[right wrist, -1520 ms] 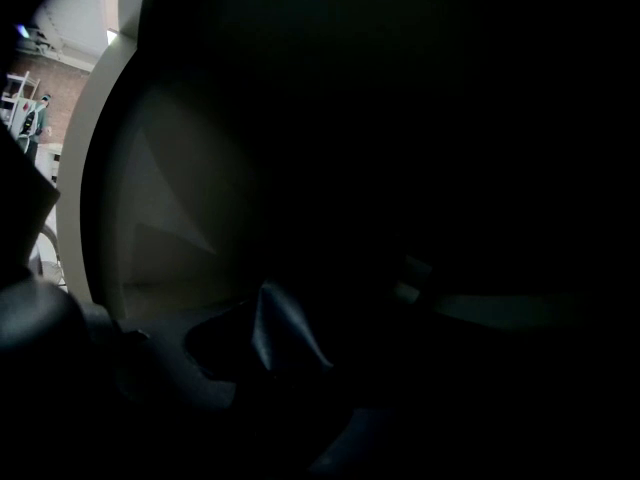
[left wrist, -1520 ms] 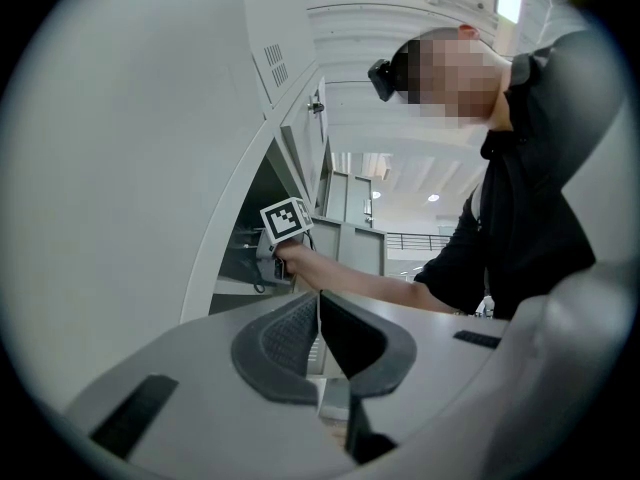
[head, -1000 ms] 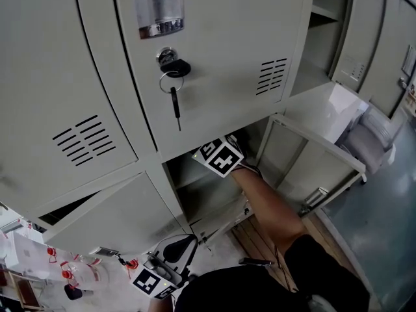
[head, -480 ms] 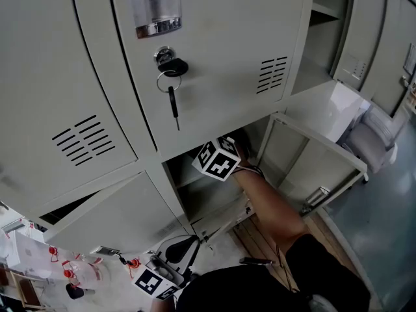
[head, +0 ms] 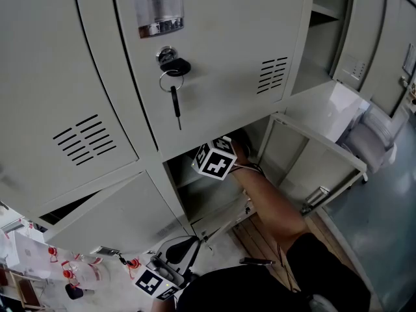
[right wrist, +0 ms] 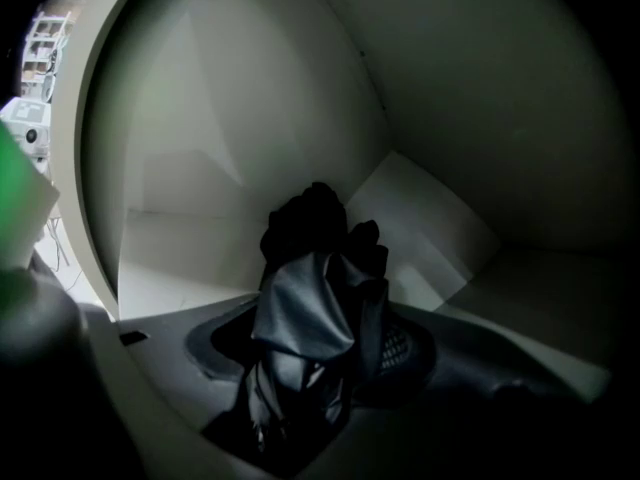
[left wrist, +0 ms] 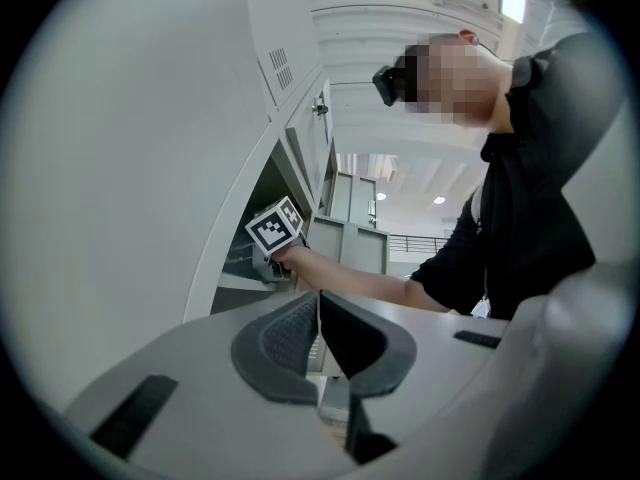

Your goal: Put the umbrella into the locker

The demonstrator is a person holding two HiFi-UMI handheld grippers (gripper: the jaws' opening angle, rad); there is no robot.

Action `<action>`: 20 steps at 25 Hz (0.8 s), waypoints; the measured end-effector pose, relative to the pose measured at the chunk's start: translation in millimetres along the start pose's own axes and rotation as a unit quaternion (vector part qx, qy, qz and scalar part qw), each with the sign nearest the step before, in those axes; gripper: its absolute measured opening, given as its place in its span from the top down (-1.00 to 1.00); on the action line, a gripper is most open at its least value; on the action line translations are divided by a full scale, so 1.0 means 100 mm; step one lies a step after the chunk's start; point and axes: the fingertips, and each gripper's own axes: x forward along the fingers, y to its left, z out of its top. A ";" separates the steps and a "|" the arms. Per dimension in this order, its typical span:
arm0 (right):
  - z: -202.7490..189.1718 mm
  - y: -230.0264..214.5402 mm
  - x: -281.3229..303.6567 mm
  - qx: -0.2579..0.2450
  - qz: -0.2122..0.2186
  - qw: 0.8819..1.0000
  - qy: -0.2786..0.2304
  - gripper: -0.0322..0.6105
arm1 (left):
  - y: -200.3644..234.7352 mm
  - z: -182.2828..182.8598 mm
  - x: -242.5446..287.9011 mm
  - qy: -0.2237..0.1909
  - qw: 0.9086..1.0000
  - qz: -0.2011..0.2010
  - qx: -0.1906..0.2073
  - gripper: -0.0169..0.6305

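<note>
The right hand-held gripper (right wrist: 318, 353) is reaching into the lower compartment of the locker (head: 207, 197). Its jaws are clamping tightly on the folded black umbrella (right wrist: 312, 243), which is standing up between them inside the compartment. The umbrella seems to be hanging just above the compartment floor (right wrist: 175, 258), though the light in there is poor and I cannot be sure. The left hand-held gripper (left wrist: 318, 333) is waiting low, outside the locker, with its jaws pressed together and nothing between them.

To do this step well, I think the person should be lowering the umbrella until it is resting on the floor, well back from the front edge, and only then opening the jaws, so that it is not rolling out. The compartment is offering free room at the back and on both sides. The edges to watch are the bottom of the upper door (head: 214, 77), just above the forearm (head: 270, 203), and the open lower door (head: 322, 155) at the right.
</note>
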 end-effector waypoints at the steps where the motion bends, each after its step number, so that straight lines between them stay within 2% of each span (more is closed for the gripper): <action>1: -0.01 0.01 0.01 -0.003 0.001 1.000 0.003 0.12 | 0.00 0.00 0.00 0.001 1.000 0.000 0.000 0.88; 12: -0.05 0.04 0.04 -0.005 0.016 1.000 0.020 0.08 | -0.02 -0.02 0.00 0.007 1.000 -0.005 -0.001 0.88; 20: -0.08 0.03 0.00 0.007 0.022 1.000 0.006 0.06 | -0.04 -0.02 0.00 0.008 1.000 -0.003 0.002 0.88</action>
